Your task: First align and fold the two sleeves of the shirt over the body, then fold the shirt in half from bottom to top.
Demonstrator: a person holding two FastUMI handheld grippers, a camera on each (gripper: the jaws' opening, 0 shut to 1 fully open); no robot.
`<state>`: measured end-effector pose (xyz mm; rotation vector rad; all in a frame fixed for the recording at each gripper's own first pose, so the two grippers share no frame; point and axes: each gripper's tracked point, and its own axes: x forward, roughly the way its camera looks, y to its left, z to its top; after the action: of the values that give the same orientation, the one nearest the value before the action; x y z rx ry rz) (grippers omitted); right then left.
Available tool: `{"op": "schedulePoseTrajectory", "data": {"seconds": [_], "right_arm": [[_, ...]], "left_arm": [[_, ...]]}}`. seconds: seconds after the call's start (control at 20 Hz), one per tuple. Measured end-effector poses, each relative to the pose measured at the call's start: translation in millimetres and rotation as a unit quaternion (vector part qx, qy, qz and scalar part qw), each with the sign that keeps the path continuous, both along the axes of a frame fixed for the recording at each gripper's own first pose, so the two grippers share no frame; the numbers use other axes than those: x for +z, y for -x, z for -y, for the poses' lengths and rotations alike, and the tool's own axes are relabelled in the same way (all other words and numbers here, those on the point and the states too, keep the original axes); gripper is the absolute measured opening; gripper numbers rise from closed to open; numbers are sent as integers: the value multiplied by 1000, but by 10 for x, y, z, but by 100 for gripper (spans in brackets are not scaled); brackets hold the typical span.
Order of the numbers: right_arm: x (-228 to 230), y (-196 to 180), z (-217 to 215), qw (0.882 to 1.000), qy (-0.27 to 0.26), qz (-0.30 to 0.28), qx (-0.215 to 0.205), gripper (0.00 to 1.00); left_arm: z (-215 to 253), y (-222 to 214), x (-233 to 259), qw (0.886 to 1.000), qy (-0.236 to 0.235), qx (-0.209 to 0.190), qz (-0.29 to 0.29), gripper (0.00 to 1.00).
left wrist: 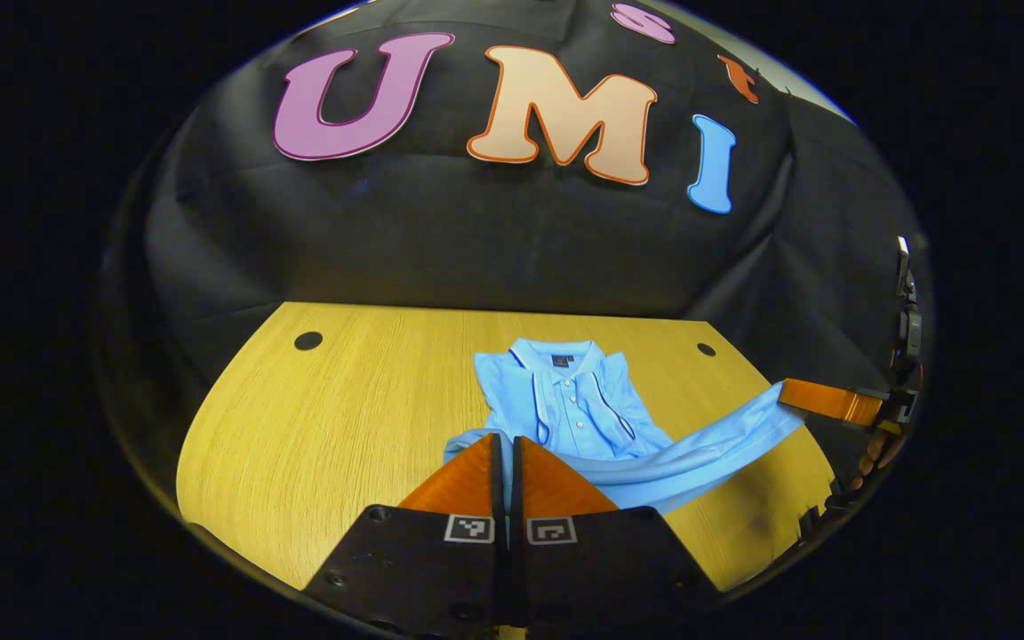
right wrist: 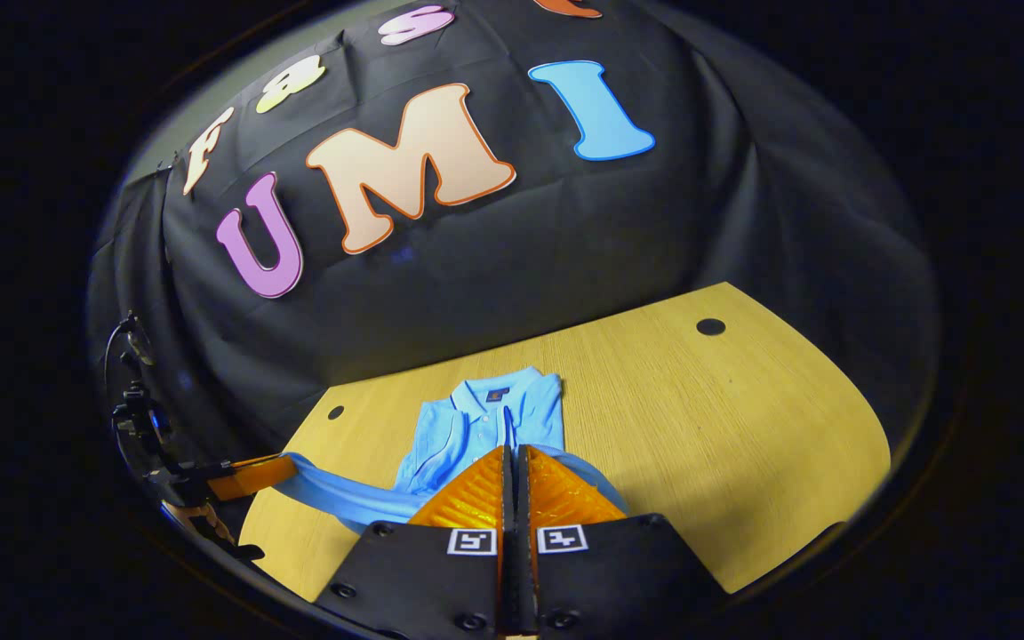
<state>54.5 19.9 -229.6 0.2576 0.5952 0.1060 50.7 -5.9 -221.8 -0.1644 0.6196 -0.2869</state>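
- Black cloth backs a wooden counter (left wrist: pixel 334 418), with the shirt (left wrist: pixel 565 400) lying on it, collar toward the far wall.
- Both sleeves look already folded over the body, so by my reading the bottom-to-top fold is under way.
- Left tongs (left wrist: pixel 505 462): fingers narrowed to a slit with the hem's blue cloth pinched between them.
- Right tongs (right wrist: pixel 512 476): fingers likewise nearly closed, with blue cloth at their tips; they seem to grip the other hem corner.
- In the left gripper view the right tongs appear far off at the right edge, hem fabric running taut up to them.
- In the right gripper view the left tongs show at the left edge, the same blue band stretched between the two.
- Key relation: the shirt's long axis runs from the tongs straight ahead to the collar, so the lifted hem has to travel forward, away from the person, to land at the shoulders.
- Neither hand is clearly nearer; each holds its own corner, and both would need to move level to keep the fold edge straight.
- Risk: uneven travel would skew the hem across the collar.
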Motion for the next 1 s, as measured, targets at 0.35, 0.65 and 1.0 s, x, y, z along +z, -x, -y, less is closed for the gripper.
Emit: {"op": "schedulePoseTrajectory", "data": {"seconds": [0.35,0.65,1.0], "right_arm": [[-230,-881,-157,1000,18,14,-11,2],[-907,-1453,22,997,49,-22,-48,2],[-1346,-1497,68,994,80,-47,-53,42]], "left_arm": [[-19,-903,-140,1000,13,-1,5,0],[115,-1613,-690,1000,-12,-14,-11,0],[148,-1760,-1232,1000,-8,0,-24,9]]}}
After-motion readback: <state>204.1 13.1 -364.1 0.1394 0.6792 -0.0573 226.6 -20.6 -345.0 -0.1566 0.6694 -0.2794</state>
